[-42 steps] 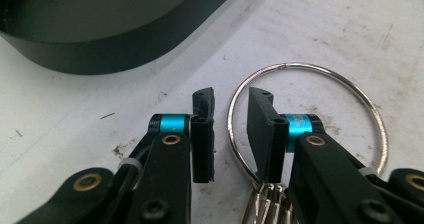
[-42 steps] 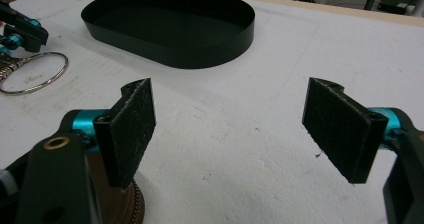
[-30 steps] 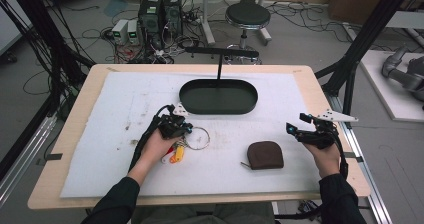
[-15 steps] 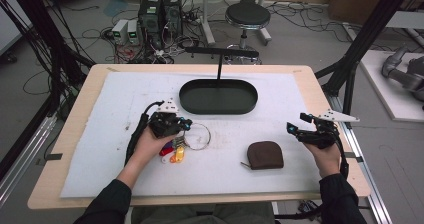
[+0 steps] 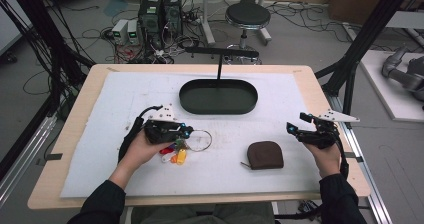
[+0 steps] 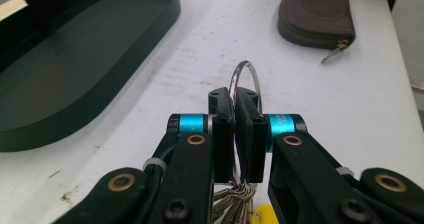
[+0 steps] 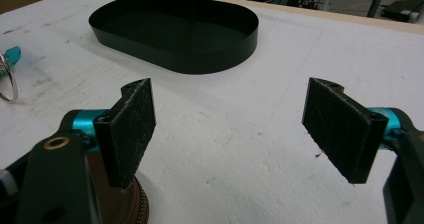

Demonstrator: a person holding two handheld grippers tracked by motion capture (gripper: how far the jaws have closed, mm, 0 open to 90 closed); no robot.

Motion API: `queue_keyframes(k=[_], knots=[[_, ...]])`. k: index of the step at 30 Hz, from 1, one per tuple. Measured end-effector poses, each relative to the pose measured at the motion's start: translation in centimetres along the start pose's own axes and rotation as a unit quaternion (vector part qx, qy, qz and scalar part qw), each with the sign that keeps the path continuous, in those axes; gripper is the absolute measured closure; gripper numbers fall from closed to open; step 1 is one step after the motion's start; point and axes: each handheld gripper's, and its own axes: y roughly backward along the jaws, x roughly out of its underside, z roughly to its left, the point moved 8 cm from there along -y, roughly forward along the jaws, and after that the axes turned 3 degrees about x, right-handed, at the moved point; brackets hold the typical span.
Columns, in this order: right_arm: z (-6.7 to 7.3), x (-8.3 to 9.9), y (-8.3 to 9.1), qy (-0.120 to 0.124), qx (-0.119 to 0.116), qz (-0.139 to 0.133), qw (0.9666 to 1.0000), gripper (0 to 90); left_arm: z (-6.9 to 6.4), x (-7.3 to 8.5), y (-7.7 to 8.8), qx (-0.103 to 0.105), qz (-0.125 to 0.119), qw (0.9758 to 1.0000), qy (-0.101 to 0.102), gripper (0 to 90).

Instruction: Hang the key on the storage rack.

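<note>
Right now your left gripper (image 6: 235, 134) has its jaws clamped tight on the metal key ring (image 6: 245, 79); the ring arches up past the fingertips, while the keys (image 6: 235, 194) hanging below them are mostly hidden behind the black pads and cut off by the bottom edge of the left gripper view. From above, you can make out coloured key tags (image 5: 175, 153) just under the gripper (image 5: 186, 132), but whether they touch the mat is hard to tell. Your right gripper (image 7: 227, 129) holds its jaws wide apart with nothing between them; the brown zip pouch (image 7: 125, 199) sits just behind its left finger, largely covered by it. Ahead of both pairs of fingers lies the black oval tray (image 5: 218, 96). Everything rests on a white, scuffed mat (image 5: 300, 99) over a wooden table (image 5: 75, 129). Beyond the table the floor carries tangled cables, computer boxes (image 5: 160, 11) and a round stool (image 5: 248, 15).
</note>
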Motion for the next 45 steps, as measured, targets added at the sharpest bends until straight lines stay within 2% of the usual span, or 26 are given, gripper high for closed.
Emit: queue_keyframes(k=[8,10,12,14,17,20,26,32,45], knots=[[0.0,0.0,0.0,0.000,-0.002,0.001,1.0000,21.9,-0.3,0.2,-0.2,0.010,0.019,0.9997,-0.007,83.7],[0.0,0.0,0.0,0.000,-0.001,0.000,1.0000,21.9,-0.3,0.6,-0.3,0.021,0.035,0.9991,-0.007,83.5],[0.0,0.0,0.0,0.000,-0.001,0.000,1.0000,21.9,-0.3,1.0,-0.6,0.015,0.049,0.9986,-0.012,83.4],[0.0,0.0,0.0,0.000,-0.001,-0.001,1.0000,21.9,-0.3,1.0,-0.6,0.016,0.051,0.9985,-0.013,84.2],[0.0,0.0,0.1,0.000,-0.001,-0.001,1.0000,21.9,-0.4,0.8,-0.5,0.019,0.043,0.9988,-0.015,85.9],[-0.1,0.0,0.0,0.001,-0.001,-0.002,1.0000,21.9,-0.2,0.6,-0.2,0.011,0.033,0.9993,-0.014,86.1],[-0.1,0.0,0.0,-0.001,0.000,-0.001,1.0000,21.9,0.1,-0.3,0.8,0.004,-0.004,0.9999,-0.009,86.3],[-0.2,0.0,0.1,-0.001,0.001,-0.001,1.0000,21.9,0.3,-1.4,1.6,-0.006,-0.034,0.9994,-0.011,86.3],[-0.3,0.0,0.0,-0.003,0.001,0.000,1.0000,21.9,0.6,-4.2,2.7,-0.030,-0.062,0.9973,-0.027,86.3]])
